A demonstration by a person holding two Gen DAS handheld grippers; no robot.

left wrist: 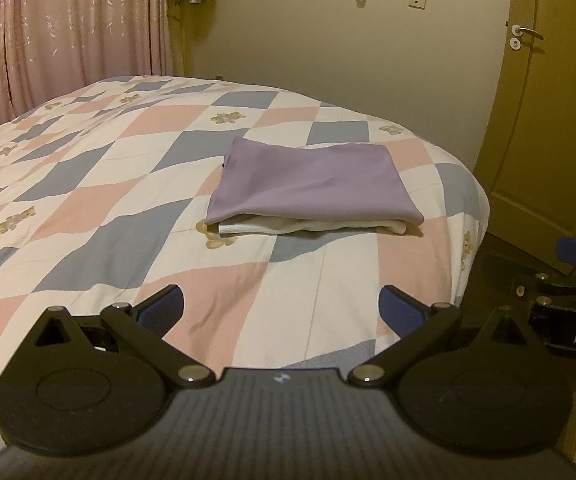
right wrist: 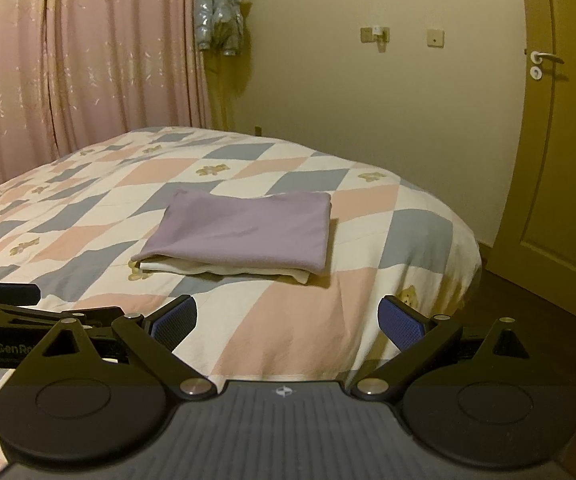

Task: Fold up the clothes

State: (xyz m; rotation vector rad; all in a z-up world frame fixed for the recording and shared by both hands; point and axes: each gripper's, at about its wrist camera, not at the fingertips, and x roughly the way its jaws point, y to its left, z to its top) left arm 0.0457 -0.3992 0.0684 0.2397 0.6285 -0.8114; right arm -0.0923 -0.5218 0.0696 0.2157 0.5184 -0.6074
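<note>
1. The left hand-held gripper (left wrist: 282, 308) was spread wide with nothing between its blue pads (left wrist: 164, 307), poised over the near edge of the bed (left wrist: 88, 208).
2. The right hand-held gripper (right wrist: 287, 318) was likewise spread wide and held nothing, its pads (right wrist: 401, 322) above the bed's near edge (right wrist: 288, 320).
3. Each appeared beside the other: the right one at the left view's right margin (left wrist: 567, 304), the left one at the right view's left margin (right wrist: 28, 320).
4. The checked quilt (left wrist: 136, 248), in pink, blue and white with small bears, lay under and ahead of both.
5. The folded garment (left wrist: 311, 184) lay flat on the quilt, well ahead of both grippers and apart from them; from the left one it sat slightly to the right, from the right one (right wrist: 244, 232) slightly to the left. Its top layer was lilac, with white layers showing at the near edge.
6. Beyond the bed stood a wall (right wrist: 367, 120) with two switch plates.
7. Pink curtains (right wrist: 88, 60) hung far left, a silvery jacket (right wrist: 220, 12) beside them.
8. A door (right wrist: 559, 140) stood far right.
</note>
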